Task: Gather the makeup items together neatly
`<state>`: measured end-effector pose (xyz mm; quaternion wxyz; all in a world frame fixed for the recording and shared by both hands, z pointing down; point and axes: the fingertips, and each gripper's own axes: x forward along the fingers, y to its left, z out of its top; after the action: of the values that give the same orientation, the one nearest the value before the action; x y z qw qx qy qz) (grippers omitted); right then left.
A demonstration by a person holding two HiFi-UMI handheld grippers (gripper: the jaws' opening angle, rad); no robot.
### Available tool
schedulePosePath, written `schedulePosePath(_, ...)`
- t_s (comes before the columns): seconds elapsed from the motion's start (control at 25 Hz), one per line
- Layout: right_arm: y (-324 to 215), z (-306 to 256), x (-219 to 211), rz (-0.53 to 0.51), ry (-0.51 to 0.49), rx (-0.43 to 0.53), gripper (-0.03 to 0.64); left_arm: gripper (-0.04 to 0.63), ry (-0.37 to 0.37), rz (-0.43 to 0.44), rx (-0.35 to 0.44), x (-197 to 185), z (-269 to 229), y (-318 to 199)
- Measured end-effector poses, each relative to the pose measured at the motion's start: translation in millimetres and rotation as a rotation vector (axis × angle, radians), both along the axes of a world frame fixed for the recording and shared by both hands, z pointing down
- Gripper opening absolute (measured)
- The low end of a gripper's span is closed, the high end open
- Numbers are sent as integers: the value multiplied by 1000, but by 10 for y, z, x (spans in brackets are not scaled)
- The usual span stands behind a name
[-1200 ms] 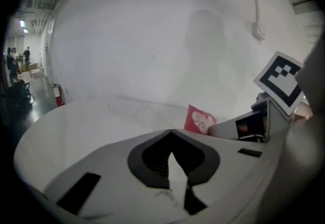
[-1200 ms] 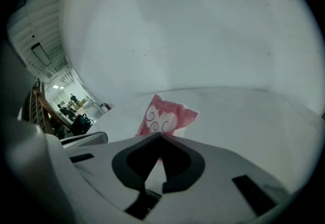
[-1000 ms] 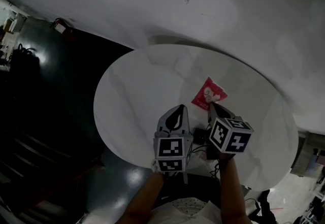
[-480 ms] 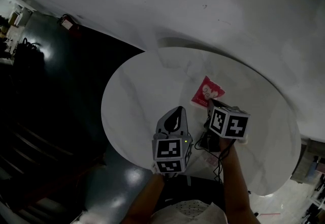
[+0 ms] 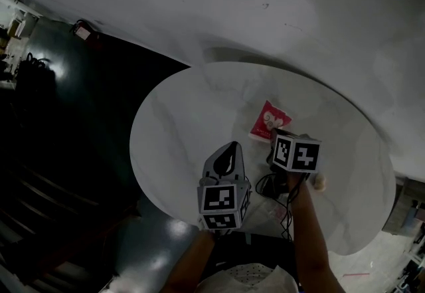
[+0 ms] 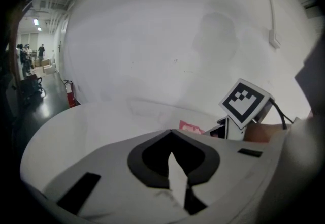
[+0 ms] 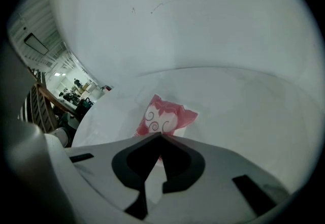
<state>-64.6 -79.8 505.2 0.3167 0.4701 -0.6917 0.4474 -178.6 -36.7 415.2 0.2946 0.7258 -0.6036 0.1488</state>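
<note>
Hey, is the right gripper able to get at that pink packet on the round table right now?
Probably yes: the right gripper, jaws shut, points at the pink packet lying flat just ahead, nothing between them. It must open first.

No legible text, brand or number anywhere.

- Pink packet (image 7: 165, 116), just past the tips of the right claw (image 7: 160, 136): white swirl graphic only. Any lettering is too small to read.
- Right marker cube (image 5: 296, 154) and left marker cube (image 5: 220, 204), each at the back of its claw: black-and-white square patterns, no letters or digits.
- Red extinguisher (image 6: 70, 93), far off to the left of the left claw (image 6: 170, 134): label unreadable.
</note>
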Motion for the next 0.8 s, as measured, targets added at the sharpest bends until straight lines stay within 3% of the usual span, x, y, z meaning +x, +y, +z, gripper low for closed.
schedulePosePath(0.8,-33,46,5,35,37,9,40,29,15,-3,-12,-14,82,-52)
